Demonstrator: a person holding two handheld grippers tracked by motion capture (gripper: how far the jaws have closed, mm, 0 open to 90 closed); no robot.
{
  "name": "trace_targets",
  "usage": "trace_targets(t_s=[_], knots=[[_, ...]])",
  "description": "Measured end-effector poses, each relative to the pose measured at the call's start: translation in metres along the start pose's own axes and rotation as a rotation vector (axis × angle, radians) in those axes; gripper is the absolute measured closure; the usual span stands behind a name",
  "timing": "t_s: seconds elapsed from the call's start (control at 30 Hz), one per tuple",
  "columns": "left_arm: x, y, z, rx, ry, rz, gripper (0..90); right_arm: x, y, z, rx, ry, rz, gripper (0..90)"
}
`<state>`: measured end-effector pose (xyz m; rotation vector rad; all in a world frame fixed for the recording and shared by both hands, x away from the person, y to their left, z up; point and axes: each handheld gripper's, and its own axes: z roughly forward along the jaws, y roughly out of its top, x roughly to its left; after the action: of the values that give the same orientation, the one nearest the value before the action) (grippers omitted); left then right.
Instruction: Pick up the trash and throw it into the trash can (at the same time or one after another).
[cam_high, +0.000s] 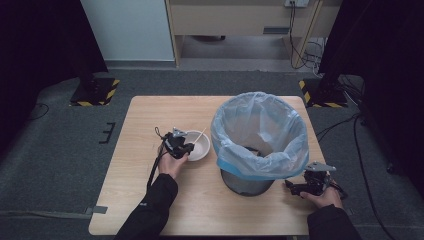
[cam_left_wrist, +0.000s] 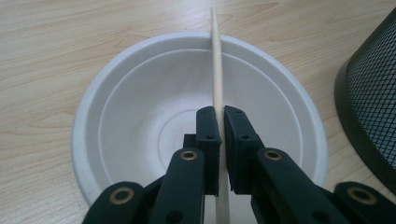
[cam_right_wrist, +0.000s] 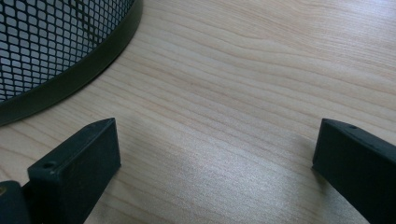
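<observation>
A: What has the left gripper (cam_left_wrist: 219, 116) got?
B: Its jaws are clamped on a wooden stick (cam_left_wrist: 216, 70), which runs ahead of them across the white bowl (cam_left_wrist: 140, 107) lying just under the gripper.
A: Anything in the way?
B: The mesh bin (cam_high: 248, 181) with its blue liner (cam_high: 260, 132) stands close beside the bowl. Past it the right gripper (cam_right_wrist: 215, 154) rests low over the table (cam_right_wrist: 261, 70), jaws wide apart, holding nothing.
</observation>
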<state>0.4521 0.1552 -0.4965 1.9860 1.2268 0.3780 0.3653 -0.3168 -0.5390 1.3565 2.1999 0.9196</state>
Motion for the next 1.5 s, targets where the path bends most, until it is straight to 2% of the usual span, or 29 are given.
trace_targets(t_s=[0.17,0.63,0.77,1.27,1.5], knots=[[0.000,0.001,-0.004,-0.008,-0.005,0.006,85.0,0.000,0.000,0.000,0.000,0.001,-0.001,1.0],[0.001,0.010,-0.048,-0.101,-0.028,0.047,85.0,0.000,0.000,0.000,0.000,0.001,-0.001,1.0],[0.001,0.010,-0.064,-0.153,-0.043,0.047,85.0,0.000,0.000,0.000,0.000,0.001,-0.001,1.0],[0.004,0.027,-0.119,-0.335,-0.044,0.035,85.0,0.000,0.000,0.000,0.000,0.001,-0.001,1.0],[0.000,0.033,-0.136,-0.399,-0.051,0.042,85.1,0.000,0.000,0.000,-0.001,0.002,-0.003,1.0]])
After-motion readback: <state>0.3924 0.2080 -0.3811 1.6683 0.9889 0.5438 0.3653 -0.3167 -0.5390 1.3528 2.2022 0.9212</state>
